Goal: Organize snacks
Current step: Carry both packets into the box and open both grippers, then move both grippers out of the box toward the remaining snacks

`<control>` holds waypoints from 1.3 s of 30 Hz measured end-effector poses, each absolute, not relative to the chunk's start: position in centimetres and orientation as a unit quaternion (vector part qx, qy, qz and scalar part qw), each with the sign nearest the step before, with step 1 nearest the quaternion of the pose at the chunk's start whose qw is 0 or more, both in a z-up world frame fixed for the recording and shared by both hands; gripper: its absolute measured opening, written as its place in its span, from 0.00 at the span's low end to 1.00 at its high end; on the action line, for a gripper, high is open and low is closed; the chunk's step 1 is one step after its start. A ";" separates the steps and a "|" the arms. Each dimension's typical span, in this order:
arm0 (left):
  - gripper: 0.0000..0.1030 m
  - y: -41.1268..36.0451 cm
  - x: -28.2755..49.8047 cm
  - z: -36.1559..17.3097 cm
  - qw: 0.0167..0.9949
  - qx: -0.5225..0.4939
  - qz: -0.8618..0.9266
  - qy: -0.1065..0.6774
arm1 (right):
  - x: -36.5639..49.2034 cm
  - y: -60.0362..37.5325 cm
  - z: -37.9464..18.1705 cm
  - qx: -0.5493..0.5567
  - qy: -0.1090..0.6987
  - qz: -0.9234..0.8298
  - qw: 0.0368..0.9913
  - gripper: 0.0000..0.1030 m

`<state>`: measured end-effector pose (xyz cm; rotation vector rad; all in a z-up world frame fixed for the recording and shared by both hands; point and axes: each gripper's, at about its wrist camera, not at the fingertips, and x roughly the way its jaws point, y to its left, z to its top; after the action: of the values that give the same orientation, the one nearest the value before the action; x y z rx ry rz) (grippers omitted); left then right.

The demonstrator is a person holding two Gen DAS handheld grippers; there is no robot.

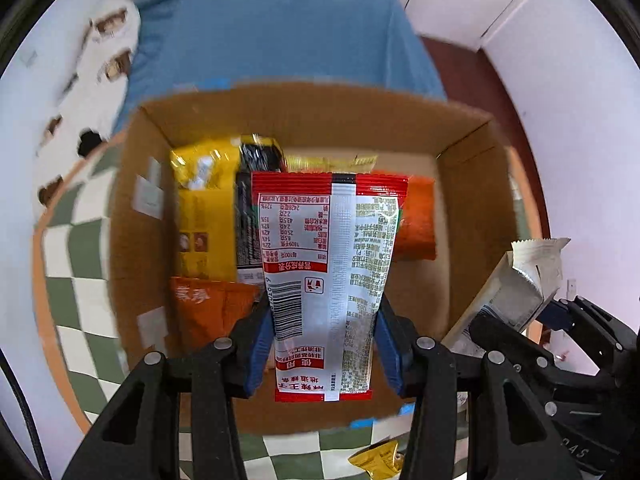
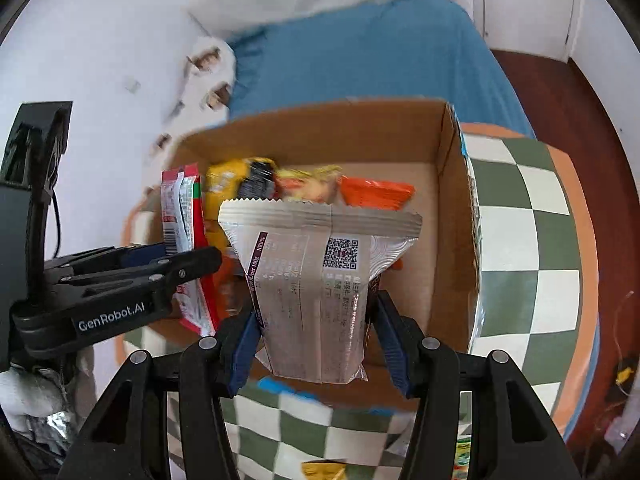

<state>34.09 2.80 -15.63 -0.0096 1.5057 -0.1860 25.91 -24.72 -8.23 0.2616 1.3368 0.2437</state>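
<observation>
Both tongs are gripping packets above the cardboard box point(image 1: 320, 128), the left tongs point(image 1: 324, 336) pinching a red packet point(image 1: 332, 256) and the right tongs point(image 2: 316, 336) a silver packet point(image 2: 316, 280), and lowering each over bare box floor should be avoiding crushing.

Both my views are bright, with even, soft daylight that seems to come from above; I see no hard shadows. The fisheye bends everything near the edges, and black corners frame each round picture. The cardboard box point(image 1: 312, 120) and the checkered table point(image 2: 520, 240) smear with motion blur. The red packet point(image 1: 324, 280) and silver packet point(image 2: 316, 292) stay sharp, with mild glare on their foil.
</observation>
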 end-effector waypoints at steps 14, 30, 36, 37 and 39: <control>0.67 3.5 35.3 -21.0 0.679 -0.023 -0.065 0.731 | 29.8 -22.9 -16.9 0.079 0.736 0.090 0.666 0.86; 0.68 4.7 30.8 -15.5 0.762 -0.005 -0.045 0.646 | 26.2 -23.8 -12.5 0.070 0.658 0.052 0.748 0.86; 0.68 4.7 27.8 -11.8 0.803 0.001 -0.047 0.594 | 23.0 -23.6 -10.1 0.065 0.614 0.050 0.785 0.86; 0.68 4.5 27.1 -11.2 0.809 0.003 -0.049 0.586 | 22.3 -23.5 -9.6 0.063 0.606 0.050 0.792 0.86; 0.68 4.4 25.6 -10.0 0.820 0.010 -0.050 0.570 | 21.3 -23.5 -8.8 0.061 0.594 0.050 0.800 0.86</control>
<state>25.65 4.41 -9.95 0.0220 1.2148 -0.1062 21.32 -23.48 -8.79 0.1305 1.2745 0.1081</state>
